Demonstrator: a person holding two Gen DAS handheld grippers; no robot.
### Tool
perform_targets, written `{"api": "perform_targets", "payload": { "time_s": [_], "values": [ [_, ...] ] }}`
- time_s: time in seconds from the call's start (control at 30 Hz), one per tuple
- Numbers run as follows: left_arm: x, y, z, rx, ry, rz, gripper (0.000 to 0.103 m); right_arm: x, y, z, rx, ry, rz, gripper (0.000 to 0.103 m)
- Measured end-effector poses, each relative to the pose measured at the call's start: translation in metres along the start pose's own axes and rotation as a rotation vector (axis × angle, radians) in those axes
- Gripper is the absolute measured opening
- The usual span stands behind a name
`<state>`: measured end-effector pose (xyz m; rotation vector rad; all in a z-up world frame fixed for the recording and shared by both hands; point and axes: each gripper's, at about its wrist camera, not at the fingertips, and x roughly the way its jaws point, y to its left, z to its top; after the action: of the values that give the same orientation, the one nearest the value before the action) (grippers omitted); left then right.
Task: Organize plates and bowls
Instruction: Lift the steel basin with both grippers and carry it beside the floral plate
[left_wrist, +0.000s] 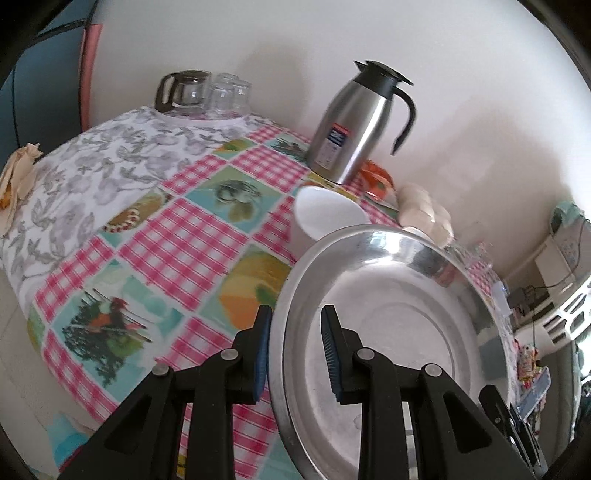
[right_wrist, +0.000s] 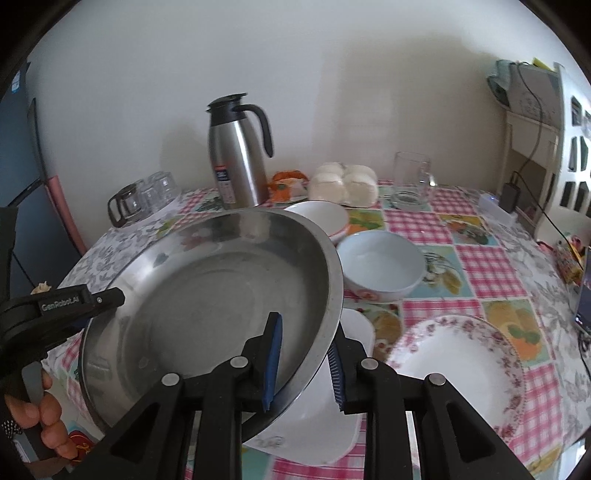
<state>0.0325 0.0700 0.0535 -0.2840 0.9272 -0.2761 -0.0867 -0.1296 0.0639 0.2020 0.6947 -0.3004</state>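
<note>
Straddling the near rim of the steel basin (right_wrist: 207, 295), the right gripper (right_wrist: 306, 358) has one blue pad inside the wall and the other outside, closed on the metal. On the opposite side the left gripper (left_wrist: 295, 354) does the same, one finger (left_wrist: 262, 347) outside the rim and one inside, so the wide basin (left_wrist: 388, 332) is carried between two clamps, probably because a single pinch on so broad and slick a dish would let it swing. It hangs tilted, above a white rectangular plate (right_wrist: 332, 424) that shows beneath its lower edge; whether the two touch cannot be told.

Just beyond the basin sit a white bowl (right_wrist: 380, 266) with a red-patterned base and, behind it, a second bowl (right_wrist: 321, 218), partly hidden. A floral-rimmed plate (right_wrist: 458, 373) lies to the right on the checked tablecloth (right_wrist: 476, 258). Against the wall stand a steel thermos jug (right_wrist: 236, 155), a glass mug (right_wrist: 410, 177), upturned glasses (left_wrist: 229, 92) and a glass pot (left_wrist: 181, 88). The sorting looks barely started, since the dishes lie scattered and unstacked.
</note>
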Motion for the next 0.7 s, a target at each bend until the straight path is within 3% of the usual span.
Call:
{"api": "perform_targets", "payload": {
  "time_s": [0.43, 0.7],
  "values": [
    [0.010, -0.050, -0.024, 0.079, 0.061, -0.056, 0.028, -0.010, -0.053, -0.007, 0.068, 0.019, -0.040, 0.029],
    [0.015, -0.044, -0.025, 0.062, 0.091, -0.044, 0.028, 0.001, -0.054, -0.013, 0.064, 0.058, -0.047, 0.028]
  ]
}}
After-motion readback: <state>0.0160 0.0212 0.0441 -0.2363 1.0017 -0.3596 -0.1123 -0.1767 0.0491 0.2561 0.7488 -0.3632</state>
